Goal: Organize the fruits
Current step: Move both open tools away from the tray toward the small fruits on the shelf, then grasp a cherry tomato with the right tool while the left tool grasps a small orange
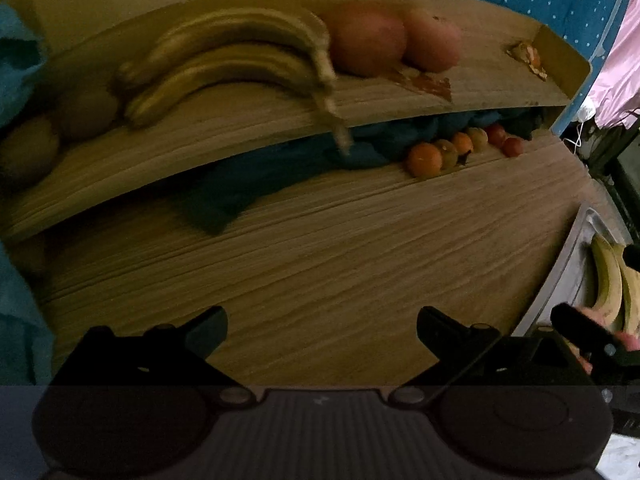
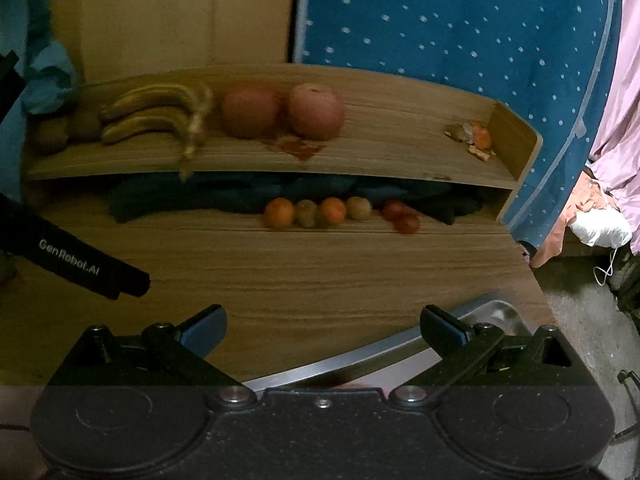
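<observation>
- Left tongs (image 1: 322, 330) and right tongs (image 2: 323, 328) gape wide, empty, low in frame.
- Banana bunch (image 2: 160, 118) lies on the shelf (image 2: 380, 152), upper left.
- Metal tray (image 2: 360, 360) sits lower right.

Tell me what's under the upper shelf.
Under the upper shelf: dark blue cloth and a row of small fruits in front. Anything behind the cloth is hidden.

Dim, blurry, fisheye-warped edges.
</observation>
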`<state>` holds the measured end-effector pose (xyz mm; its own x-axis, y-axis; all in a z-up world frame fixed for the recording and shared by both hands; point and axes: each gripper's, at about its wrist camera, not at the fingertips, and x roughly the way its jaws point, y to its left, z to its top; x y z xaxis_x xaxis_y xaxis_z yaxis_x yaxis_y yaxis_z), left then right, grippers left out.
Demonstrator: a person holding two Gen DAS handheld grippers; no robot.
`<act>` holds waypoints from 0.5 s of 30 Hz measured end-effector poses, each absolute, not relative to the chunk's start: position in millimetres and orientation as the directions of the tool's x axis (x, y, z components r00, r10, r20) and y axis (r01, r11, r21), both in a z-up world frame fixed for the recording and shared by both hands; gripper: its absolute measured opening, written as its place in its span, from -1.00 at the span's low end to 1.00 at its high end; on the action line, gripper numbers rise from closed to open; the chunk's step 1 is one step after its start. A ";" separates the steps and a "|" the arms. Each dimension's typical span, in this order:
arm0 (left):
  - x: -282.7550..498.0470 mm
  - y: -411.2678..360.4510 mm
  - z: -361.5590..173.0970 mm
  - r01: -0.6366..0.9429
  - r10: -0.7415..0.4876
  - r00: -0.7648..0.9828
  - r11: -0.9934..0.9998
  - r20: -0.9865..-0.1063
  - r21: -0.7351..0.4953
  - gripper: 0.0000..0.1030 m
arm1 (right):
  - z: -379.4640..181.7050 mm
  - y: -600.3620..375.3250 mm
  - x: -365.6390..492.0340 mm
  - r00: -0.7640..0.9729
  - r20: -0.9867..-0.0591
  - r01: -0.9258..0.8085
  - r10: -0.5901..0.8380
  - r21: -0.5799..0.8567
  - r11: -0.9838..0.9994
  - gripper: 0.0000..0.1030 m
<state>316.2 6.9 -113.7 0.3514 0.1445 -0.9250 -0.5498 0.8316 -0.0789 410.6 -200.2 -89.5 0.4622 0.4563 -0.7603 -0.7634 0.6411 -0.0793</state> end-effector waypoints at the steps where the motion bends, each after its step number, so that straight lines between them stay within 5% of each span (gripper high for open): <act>1: 322.4 4.9 -115.9 -0.549 0.143 0.348 0.832 -0.927 -0.078 0.99 | -90.7 -202.3 417.5 0.461 -0.761 -0.762 0.456 -0.077 0.643 0.98; 15: 404.2 -19.1 -133.5 -0.562 0.205 0.361 0.826 -0.910 -0.037 0.99 | -112.5 -210.8 531.0 0.435 -0.768 -0.781 0.470 -0.062 0.622 0.98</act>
<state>404.2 -19.1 -133.5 0.3614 0.2048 -0.9096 -0.5620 0.8263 -0.0373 531.0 -210.8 -112.5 0.4349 0.4698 -0.7682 -0.7806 0.6220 -0.0615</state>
